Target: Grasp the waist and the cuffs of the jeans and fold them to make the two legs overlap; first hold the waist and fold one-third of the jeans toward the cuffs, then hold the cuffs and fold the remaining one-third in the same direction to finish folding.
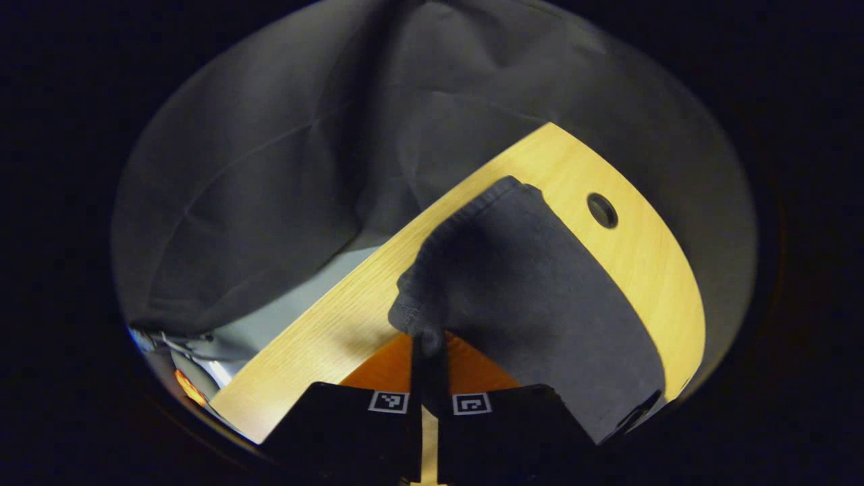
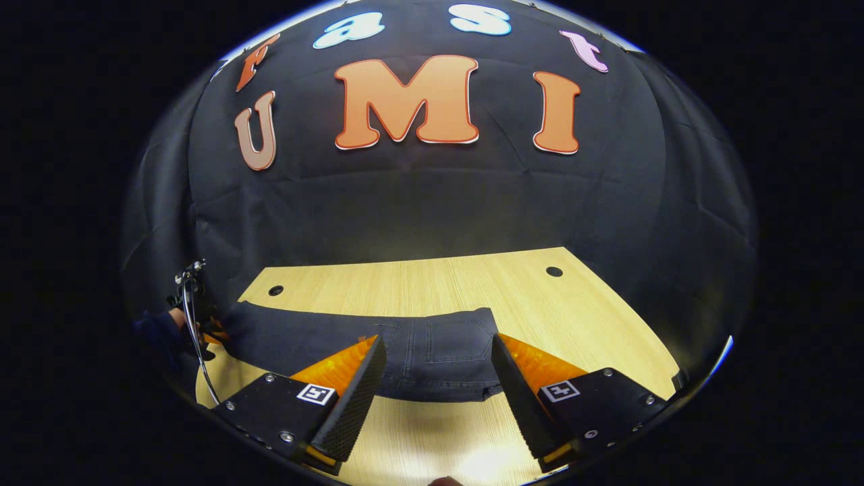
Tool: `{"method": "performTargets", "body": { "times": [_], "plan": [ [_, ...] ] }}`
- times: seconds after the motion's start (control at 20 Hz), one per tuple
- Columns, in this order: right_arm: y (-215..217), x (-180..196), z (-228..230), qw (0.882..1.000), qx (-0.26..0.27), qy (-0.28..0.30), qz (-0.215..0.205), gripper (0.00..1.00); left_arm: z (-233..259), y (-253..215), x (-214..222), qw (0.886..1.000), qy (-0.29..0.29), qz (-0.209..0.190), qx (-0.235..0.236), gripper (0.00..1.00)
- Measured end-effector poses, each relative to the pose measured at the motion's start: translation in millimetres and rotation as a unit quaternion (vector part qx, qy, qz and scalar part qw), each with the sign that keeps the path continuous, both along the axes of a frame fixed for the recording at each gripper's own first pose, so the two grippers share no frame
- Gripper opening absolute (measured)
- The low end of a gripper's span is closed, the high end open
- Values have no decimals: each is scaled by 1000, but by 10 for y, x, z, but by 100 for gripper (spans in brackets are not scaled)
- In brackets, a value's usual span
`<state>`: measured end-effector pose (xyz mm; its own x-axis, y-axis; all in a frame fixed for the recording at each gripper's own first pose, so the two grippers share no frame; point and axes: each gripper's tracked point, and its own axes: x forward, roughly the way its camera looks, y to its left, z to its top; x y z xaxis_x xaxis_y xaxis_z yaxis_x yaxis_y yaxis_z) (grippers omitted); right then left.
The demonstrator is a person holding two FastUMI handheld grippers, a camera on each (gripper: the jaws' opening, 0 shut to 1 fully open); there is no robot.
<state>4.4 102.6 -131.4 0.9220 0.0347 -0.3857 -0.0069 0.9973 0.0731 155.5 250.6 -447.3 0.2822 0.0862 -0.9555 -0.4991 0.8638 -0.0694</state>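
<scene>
The jeans lie flat across the light wooden desk in the right gripper view, dark denim stretched sideways with the waist end and its back pocket toward the right and the legs running off to the left; the right gripper hangs just above the near edge of the cloth with its two fingers spread wide, one on each side of the waist part, neither touching the fabric as far as the view shows; at the far left of that view a sleeve and a hand sit at the leg end of the jeans, with thin cables beside them, though the detail there is too small to read further.

In the left gripper view the left gripper has its fingers pressed close together on a bunched hem of the jeans, the cuff end, which is pinched between them and lifted a little so the cloth drapes away to the right over the desk; a round hole in the desktop lies just beyond the raised fabric; behind the desk hangs the dark cloth wall of the booth, creased in broad folds.
</scene>
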Motion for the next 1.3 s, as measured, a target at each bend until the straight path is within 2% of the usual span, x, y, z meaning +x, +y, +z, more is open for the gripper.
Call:
{"method": "performTargets", "body": {
  "times": [0.05,0.1,0.35,0.5,0.6,0.8,1.0,1.3],
  "plan": [
    [-1,-11,23,1000,-1,-1,2,95,76,10,-39,1000,-15,-18,5,10],
    [-34,-35,36,1000,-5,-2,1,95,63,-5,-18,999,-31,-29,1,3],
    [-115,-38,103,1000,-8,-7,-1,95,544,-130,270,987,-146,-32,-53,3],
    [-65,34,129,1000,-2,-8,14,95,744,-171,293,980,-185,-38,-66,3],
    [-38,102,183,1000,-2,-13,26,95,846,-255,355,973,-214,-45,-76,3],
    [-123,204,248,999,-7,-23,42,95,1289,-510,439,951,-282,-61,-108,2],
    [-246,308,273,998,14,-25,47,95,1706,-679,362,937,-318,-88,-115,2],
    [-470,486,369,997,18,-41,70,95,2197,-1391,299,924,-348,-121,-106,2]
  ]
}}
